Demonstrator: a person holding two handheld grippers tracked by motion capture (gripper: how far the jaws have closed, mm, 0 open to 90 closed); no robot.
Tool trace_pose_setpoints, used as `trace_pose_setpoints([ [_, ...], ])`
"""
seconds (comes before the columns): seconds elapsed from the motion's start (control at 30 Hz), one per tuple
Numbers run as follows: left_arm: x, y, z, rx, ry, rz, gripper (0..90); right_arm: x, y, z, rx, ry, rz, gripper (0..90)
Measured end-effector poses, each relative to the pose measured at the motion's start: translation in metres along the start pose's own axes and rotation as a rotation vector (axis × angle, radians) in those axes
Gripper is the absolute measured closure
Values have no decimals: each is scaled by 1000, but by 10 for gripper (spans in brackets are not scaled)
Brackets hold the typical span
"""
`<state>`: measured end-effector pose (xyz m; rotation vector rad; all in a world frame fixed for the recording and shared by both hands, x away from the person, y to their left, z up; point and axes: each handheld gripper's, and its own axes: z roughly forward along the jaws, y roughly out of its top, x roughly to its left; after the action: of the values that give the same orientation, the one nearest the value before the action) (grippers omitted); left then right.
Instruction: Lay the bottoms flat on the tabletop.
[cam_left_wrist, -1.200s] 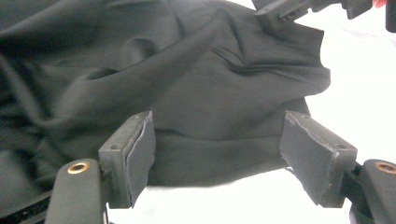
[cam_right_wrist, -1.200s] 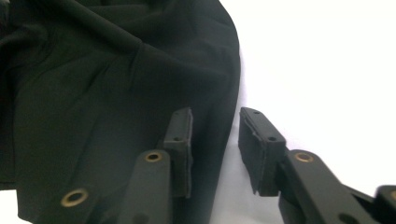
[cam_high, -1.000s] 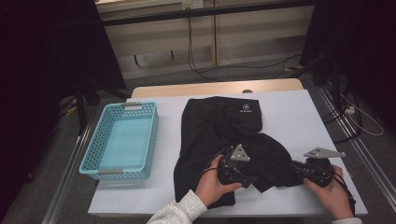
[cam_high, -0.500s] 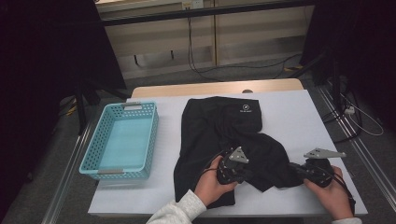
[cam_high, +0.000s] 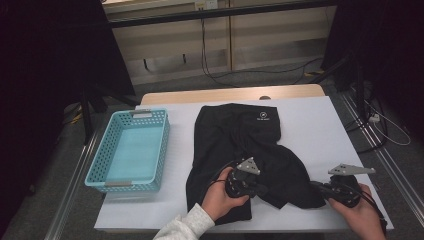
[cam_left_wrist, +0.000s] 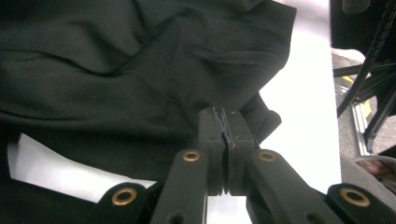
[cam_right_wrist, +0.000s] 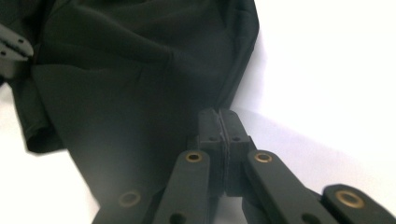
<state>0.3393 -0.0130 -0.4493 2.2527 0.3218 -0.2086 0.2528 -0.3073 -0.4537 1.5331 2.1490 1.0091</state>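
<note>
Black garment (cam_high: 240, 145) spread mid-table on the white cover (cam_high: 320, 130), lower part folded over. Left gripper (cam_left_wrist: 225, 122) and right gripper (cam_right_wrist: 219, 122) both clamped on its near folded edge. Blue basket (cam_high: 129, 150) well apart at left, nothing between.

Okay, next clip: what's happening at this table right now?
A person is working a black garment spread on the white table, likely folding it. The left claw has just been closing and now pinches a fold of the fabric near its lower middle. The right claw is shut at the garment's lower right edge, apparently pinching the hem. A turquoise basket sits to the left, nothing in it.
</note>
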Motion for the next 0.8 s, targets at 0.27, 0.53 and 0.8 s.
trace_pose_setpoints([
  [0.27, -9, -4, -2, 24, -16, 24, 842, 7, -17, -19, 30, 53, -14, 871],
  [0.53, -4, -8, -17, -21, 61, -66, 402, 3, 10, -18, -53, 15, -55, 582],
  [0.8, 18, -25, -53, -50, 194, -133, 217, -12, 62, 25, -108, -17, -49, 419],
])
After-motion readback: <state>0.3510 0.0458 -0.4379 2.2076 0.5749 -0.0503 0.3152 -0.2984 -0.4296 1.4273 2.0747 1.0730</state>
